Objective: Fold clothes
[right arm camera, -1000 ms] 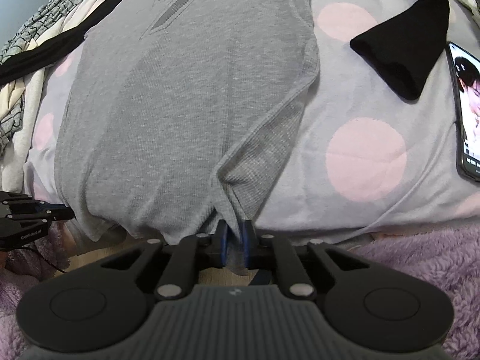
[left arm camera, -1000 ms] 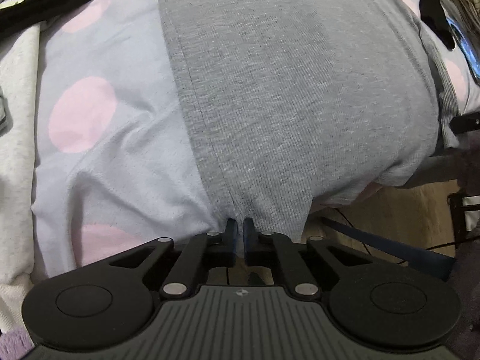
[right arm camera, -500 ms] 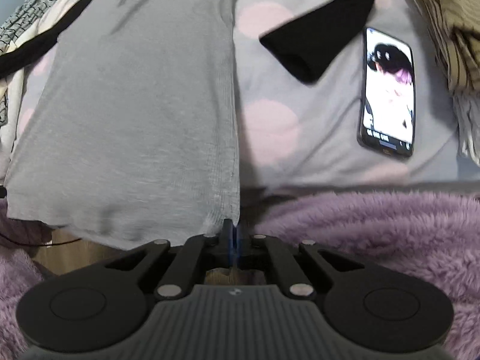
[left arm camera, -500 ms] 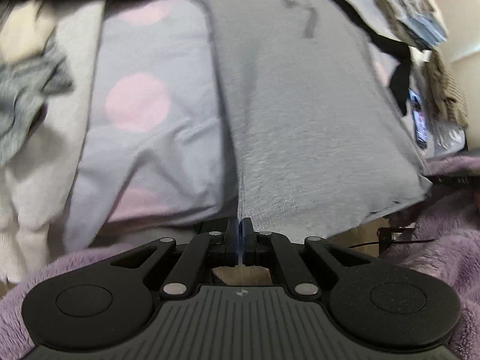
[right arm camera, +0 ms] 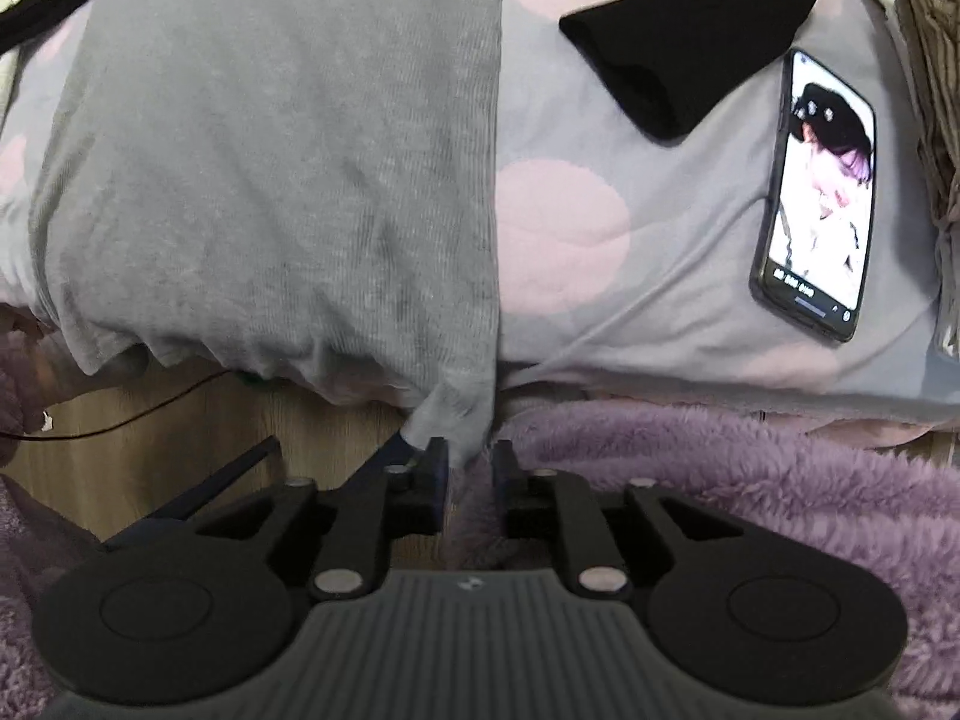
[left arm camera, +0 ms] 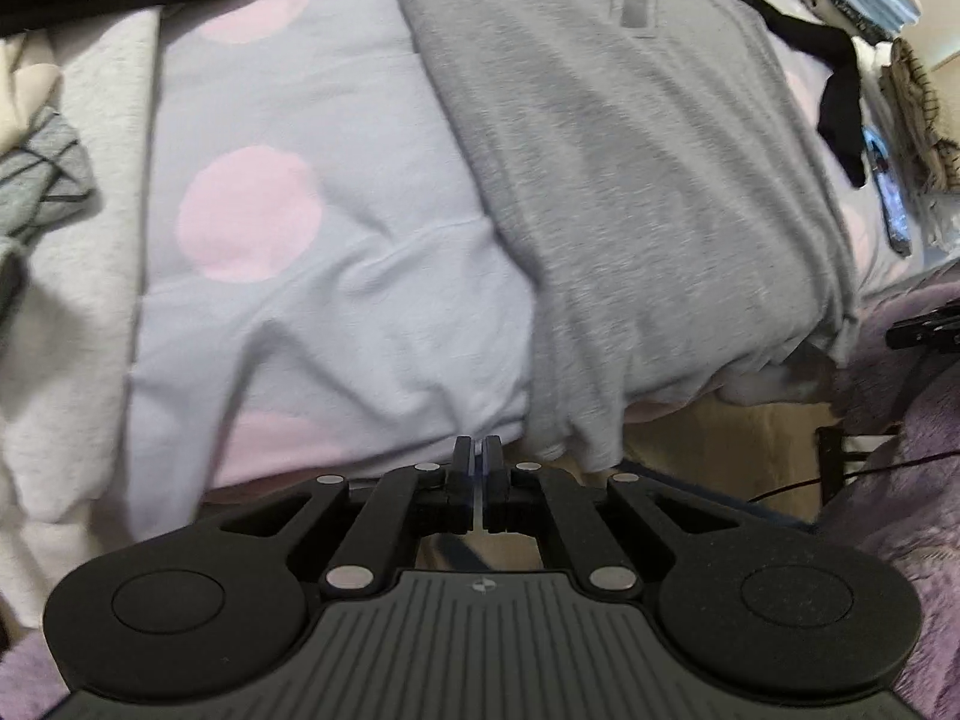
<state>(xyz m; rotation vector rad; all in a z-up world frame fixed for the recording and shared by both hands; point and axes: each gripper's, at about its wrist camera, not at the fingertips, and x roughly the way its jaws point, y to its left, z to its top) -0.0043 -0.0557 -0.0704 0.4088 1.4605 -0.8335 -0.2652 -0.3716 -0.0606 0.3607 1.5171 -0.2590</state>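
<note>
A grey T-shirt [left arm camera: 630, 180] with a dark "7" print lies flat on the polka-dot bedsheet [left arm camera: 300, 300], and its hem hangs over the bed's near edge. My left gripper [left arm camera: 478, 453] is shut with nothing in it, just left of the shirt's hanging left corner. In the right wrist view the shirt [right arm camera: 270, 180] fills the left half. Its right hem corner dangles at the tips of my right gripper [right arm camera: 470, 456]. That gripper's jaws are opening, and the pads stand apart and do not press the cloth.
A lit phone [right arm camera: 819, 198] and a black garment [right arm camera: 690, 42] lie on the sheet [right arm camera: 630, 300] right of the shirt. Purple fleece [right arm camera: 720, 480] covers the near right. Wooden floor [right arm camera: 180, 420] shows below the bed edge. Other clothes [left arm camera: 36, 192] are piled at the left.
Both grippers gripped the shirt's hem corners half a second ago. The left one has come off the cloth and stays shut; the right one's jaws have parted around the corner.
</note>
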